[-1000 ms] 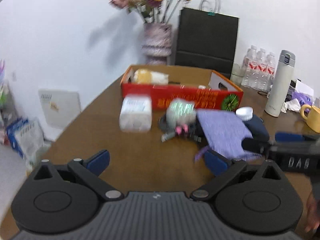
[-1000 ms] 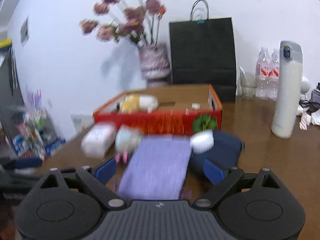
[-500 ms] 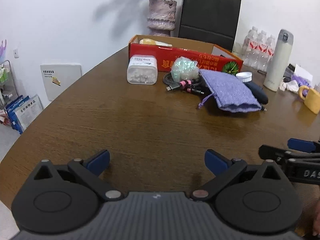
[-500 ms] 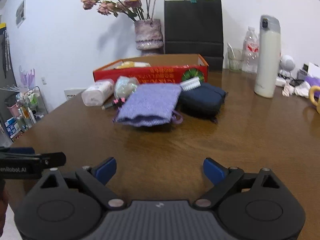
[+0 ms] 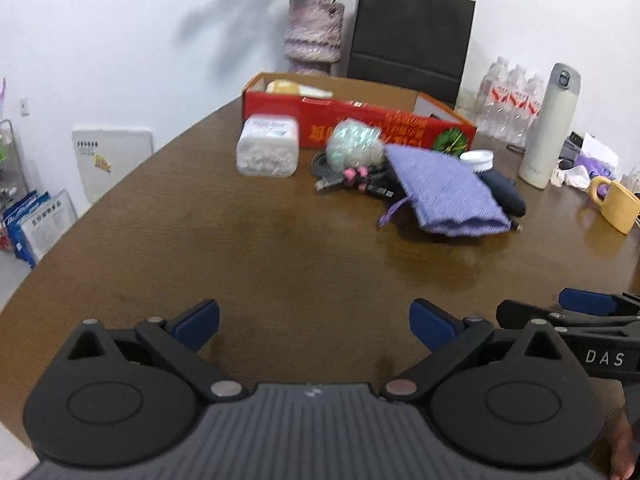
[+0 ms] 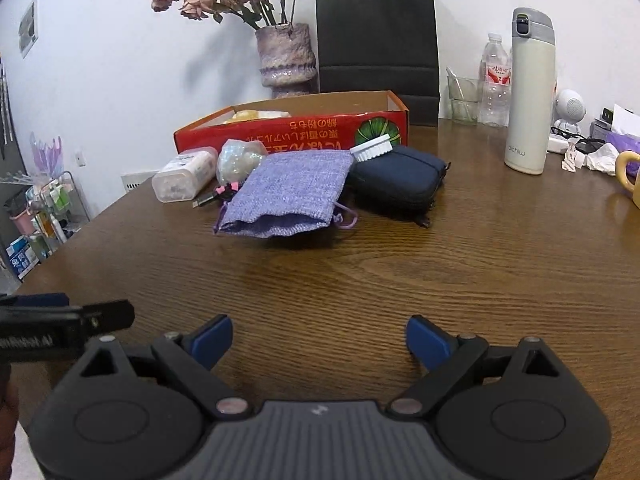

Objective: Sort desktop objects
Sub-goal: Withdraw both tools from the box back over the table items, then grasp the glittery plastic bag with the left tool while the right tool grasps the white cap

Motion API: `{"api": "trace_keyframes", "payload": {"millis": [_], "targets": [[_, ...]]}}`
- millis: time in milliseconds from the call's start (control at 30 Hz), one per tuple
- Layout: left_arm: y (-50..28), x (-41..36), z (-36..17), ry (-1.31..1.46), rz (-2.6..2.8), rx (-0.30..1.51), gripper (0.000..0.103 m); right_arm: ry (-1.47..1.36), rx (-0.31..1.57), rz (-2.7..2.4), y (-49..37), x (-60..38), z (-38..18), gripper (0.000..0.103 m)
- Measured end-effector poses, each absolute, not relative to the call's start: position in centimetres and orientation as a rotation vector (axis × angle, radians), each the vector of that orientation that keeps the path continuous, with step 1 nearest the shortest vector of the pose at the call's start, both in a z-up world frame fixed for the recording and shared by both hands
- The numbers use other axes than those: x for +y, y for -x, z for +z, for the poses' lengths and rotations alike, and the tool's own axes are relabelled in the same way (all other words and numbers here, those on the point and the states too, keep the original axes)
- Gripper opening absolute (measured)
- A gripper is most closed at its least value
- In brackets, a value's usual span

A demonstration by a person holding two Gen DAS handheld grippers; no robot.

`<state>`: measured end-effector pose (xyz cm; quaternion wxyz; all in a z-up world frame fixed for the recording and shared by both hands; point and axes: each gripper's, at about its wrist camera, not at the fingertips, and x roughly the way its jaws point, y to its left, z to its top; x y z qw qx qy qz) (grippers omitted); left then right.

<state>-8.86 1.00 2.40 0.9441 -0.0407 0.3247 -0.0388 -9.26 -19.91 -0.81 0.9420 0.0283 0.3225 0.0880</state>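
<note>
A cluster of objects lies mid-table in front of a red cardboard box [image 5: 360, 120] [image 6: 292, 128]: a clear plastic container [image 5: 267, 151] [image 6: 184, 176], a shiny crumpled bag [image 5: 352, 146] [image 6: 240, 158], cables with pink ends [image 5: 352, 178] [image 6: 224, 194], a purple cloth pouch [image 5: 444, 194] [image 6: 288, 196], a dark blue case [image 5: 504, 194] [image 6: 400, 178] and a white brush [image 5: 476, 159] [image 6: 374, 147]. My left gripper [image 5: 314, 322] and right gripper [image 6: 319, 338] are open and empty, well short of the cluster, side by side above the near table.
A vase of dried flowers [image 6: 284, 56], a black paper bag [image 6: 376, 40], water bottles [image 5: 512, 100], a white thermos [image 6: 528, 92] and a yellow mug [image 5: 616, 206] stand at the back and right. The wooden table [image 6: 360, 272] rounds off at left.
Both grippers pulled back from the cluster toward the near table edge over the last second. In the latest half second the left gripper has edged forward again. Both stay open.
</note>
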Motion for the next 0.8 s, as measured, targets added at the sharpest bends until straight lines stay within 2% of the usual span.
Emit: {"api": "trace_keyframes", "payload": {"millis": [167,300,533,600,700,800], "targets": [[6.5,0.8,3.5,0.081,-0.076,0.622,0.103,-0.056,0.613,0.170,8.1,-20.7,0.6,0.093],[1.9,0.4,5.5,0.063,-0.067,0.545,0.103,0.003,0.561,0.185,5.6,-21.4,2.2,0.080],[-6.7,-1.3,6.3,0.026,-0.113,0.534,0.097,0.064,0.474,0.133,-1.3,-22.8,4.6,0.064],[-8.7,-2.0,5.5,0.006,-0.104,0.576,0.093,0.041,0.500,0.147,-3.4,-23.1,4.4,0.059],[-10.0,-2.6,4.5,0.005,-0.131,0.611,0.078,0.004,0.539,0.180,-6.1,-23.0,3.6,0.058],[-10.3,-2.6,3.9,0.026,-0.151,0.636,0.057,0.018,0.561,0.189,-7.5,-22.1,2.7,0.052]]}}
